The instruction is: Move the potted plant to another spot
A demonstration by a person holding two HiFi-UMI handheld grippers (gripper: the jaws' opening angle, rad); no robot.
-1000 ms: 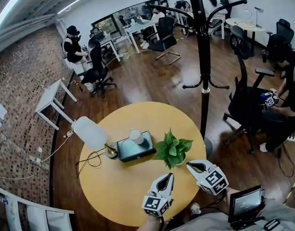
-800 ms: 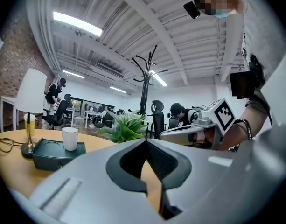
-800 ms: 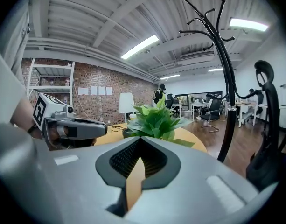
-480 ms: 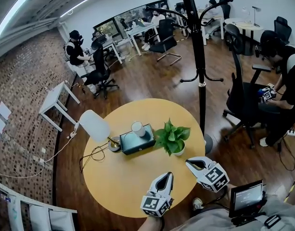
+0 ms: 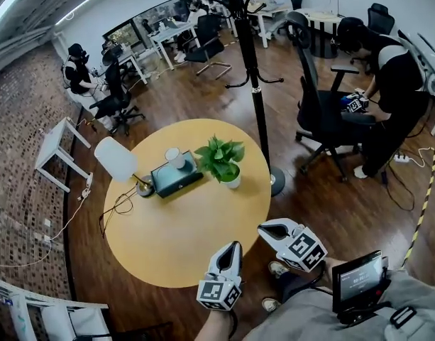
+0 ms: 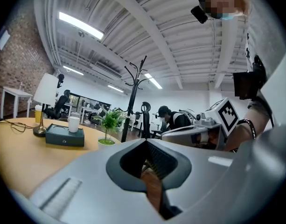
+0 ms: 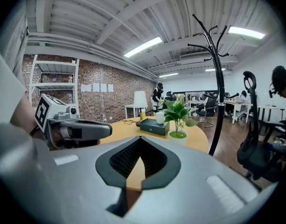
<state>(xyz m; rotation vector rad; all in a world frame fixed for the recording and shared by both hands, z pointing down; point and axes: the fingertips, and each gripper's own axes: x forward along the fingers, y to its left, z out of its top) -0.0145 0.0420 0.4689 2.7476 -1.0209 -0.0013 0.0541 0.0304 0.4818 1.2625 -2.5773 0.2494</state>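
Potted plant (image 5: 219,159), one, round table (image 5: 182,240), one

Ahead of left tongs (image 5: 233,247): bare tabletop (image 5: 178,244). Farther on: plant (image 5: 221,158), box (image 5: 176,178), lamp (image 5: 115,159) in row. Ahead of right tongs (image 5: 264,228): coat stand (image 5: 257,101) beside table.

A brick wall (image 5: 18,119) flanks the dark wooden floor (image 5: 203,91). A black coat stand (image 5: 256,98) rises beside the round yellow desk (image 5: 182,240), with strip lights (image 7: 143,46) overhead.
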